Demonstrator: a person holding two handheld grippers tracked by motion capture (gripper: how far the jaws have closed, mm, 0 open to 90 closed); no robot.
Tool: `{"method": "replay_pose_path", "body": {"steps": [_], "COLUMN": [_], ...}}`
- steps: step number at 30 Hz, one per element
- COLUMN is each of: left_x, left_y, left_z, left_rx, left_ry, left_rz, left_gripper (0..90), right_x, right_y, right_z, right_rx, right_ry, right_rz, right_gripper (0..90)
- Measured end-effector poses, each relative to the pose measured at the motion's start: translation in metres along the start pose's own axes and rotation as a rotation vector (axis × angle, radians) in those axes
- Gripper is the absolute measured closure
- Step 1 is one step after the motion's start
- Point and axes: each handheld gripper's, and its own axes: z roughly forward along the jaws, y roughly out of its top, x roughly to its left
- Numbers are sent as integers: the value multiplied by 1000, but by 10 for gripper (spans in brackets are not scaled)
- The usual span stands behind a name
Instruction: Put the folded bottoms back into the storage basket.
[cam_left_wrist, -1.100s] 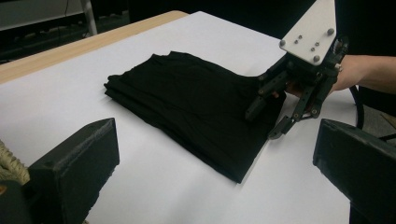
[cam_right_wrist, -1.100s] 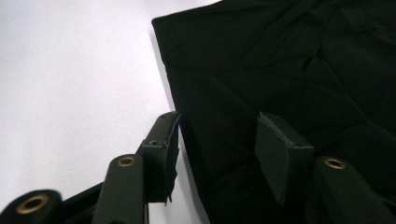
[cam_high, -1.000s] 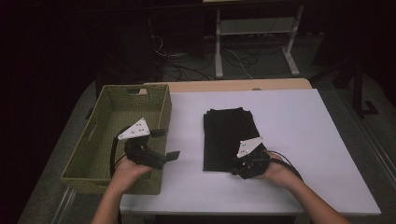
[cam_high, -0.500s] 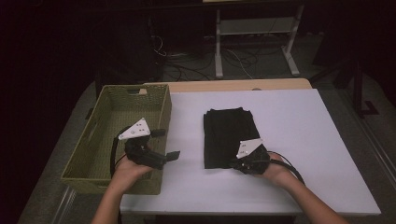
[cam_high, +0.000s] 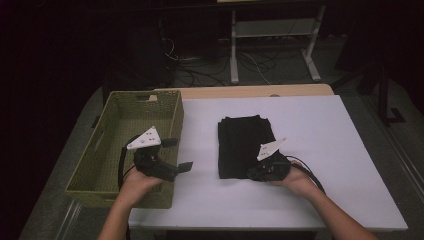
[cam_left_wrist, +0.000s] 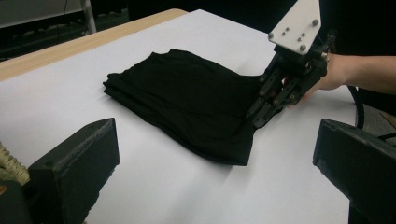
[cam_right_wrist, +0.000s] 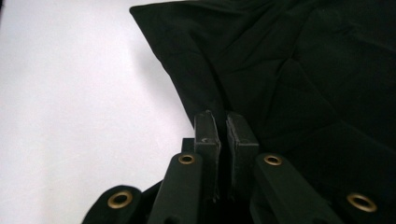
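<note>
1. Your right tool (cam_high: 254, 173) has just been closing; its two black jaws now stand pressed together at the near right edge of the folded black cloth garment (cam_high: 245, 145). In the right gripper view the pads (cam_right_wrist: 206, 135) meet with only a thin seam between them, the dark fabric lying just past their tips; whether a fold is caught in that seam you cannot tell from there.
2. In the left gripper view that same tool (cam_left_wrist: 254, 119) comes down at a slant, its tips buried in the cloth's edge, and the fabric puckers slightly around them.
3. Your right hand (cam_high: 295, 177) lies low over the white tabletop (cam_high: 350, 150), forearm coming in from the bottom right, the grey three-cornered plate tilted up and to the left.
4. Your left tool (cam_high: 177, 154) is spread wide, holding nothing; its jaws point right, towards the garment, above the basket's right wall.
5. Your left hand (cam_high: 137, 180) hovers over the near right corner of the woven olive-green rectangular basket (cam_high: 100, 160), wrist turned so the plate faces up.
6. The garment lies flat on the tabletop, just right of the basket and apart from it.
</note>
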Motion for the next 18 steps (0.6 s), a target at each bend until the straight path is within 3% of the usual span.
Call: {"method": "replay_pose_path", "body": {"steps": [18], "left_x": [1], "left_y": [0], "left_z": [-1], "left_rx": [-3], "left_ry": [-6], "left_rz": [-2], "left_gripper": [5], "right_x": [14], "right_y": [2], "right_z": [-15], "right_rx": [-3], "right_ry": [36], "right_rz": [-17], "right_gripper": [840]}}
